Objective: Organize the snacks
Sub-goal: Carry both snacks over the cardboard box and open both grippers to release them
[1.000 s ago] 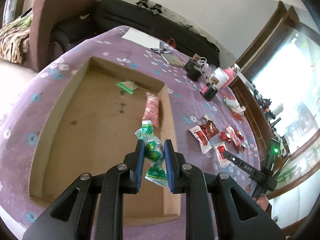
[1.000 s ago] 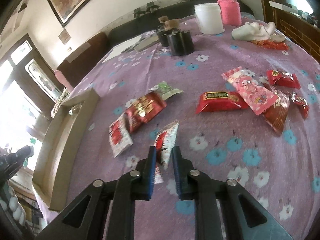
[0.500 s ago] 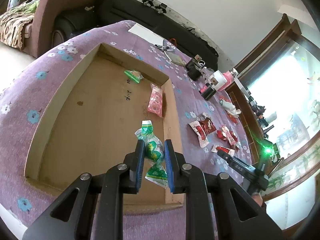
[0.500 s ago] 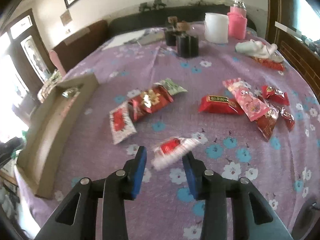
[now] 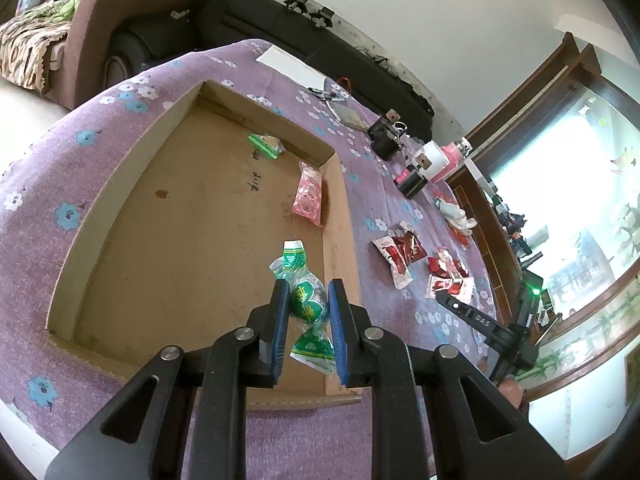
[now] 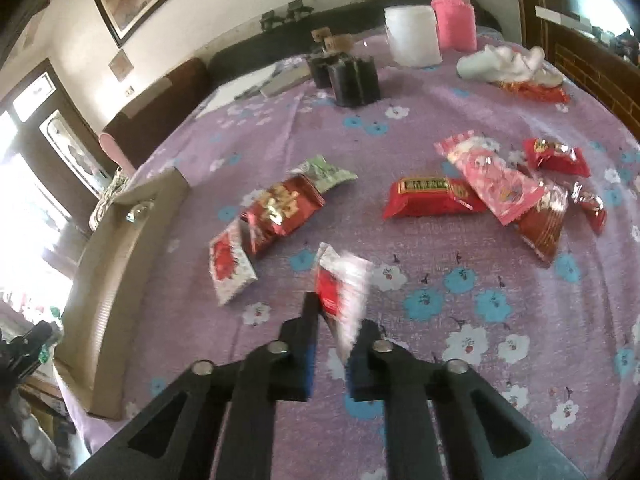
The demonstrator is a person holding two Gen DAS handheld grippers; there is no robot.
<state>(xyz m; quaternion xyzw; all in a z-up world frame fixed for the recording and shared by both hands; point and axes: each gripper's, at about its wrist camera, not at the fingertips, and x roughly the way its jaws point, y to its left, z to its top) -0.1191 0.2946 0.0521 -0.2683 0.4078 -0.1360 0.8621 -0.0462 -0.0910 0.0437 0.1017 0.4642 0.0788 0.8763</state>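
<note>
Currently the right gripper (image 6: 334, 346) is clamping a red-and-white packet (image 6: 340, 288); its jaws have just been closing after standing wider half a sec ago, when the packet lay crosswise between the fingers. The packet is now standing on edge between the pads, blurred, so exact grip depth cannot be told. Meaning for the task: the re-grip appears done, and this packet is probably going to the cardboard tray (image 6: 120, 236) next. The left gripper (image 5: 307, 312) is gripping a green twist-wrapped candy (image 5: 306, 300), fingers narrow on the bulged middle, and is hanging over the near right part of the tray (image 5: 340, 240); vs. a sec ago the tray is filling more of the left view, so the candy is sitting closer to its drop spot but is not yet released. Already lying in the tray: a pink packet (image 5: 308, 196) beside the right wall and a small green-edged packet (image 5: 266, 145) near the far wall. Materials: tray is plain brown corrugated board w/ low walls and a flat floor; wrappers are thin, glossy, crinkly film, flat pillow shapes w/ serrated ends; the tablecloth (image 6: 400, 140) is soft purple fabric w/ flower print. More red snacks (image 6: 434, 198) are lying loose on the cloth, well apart from the tray.
</note>
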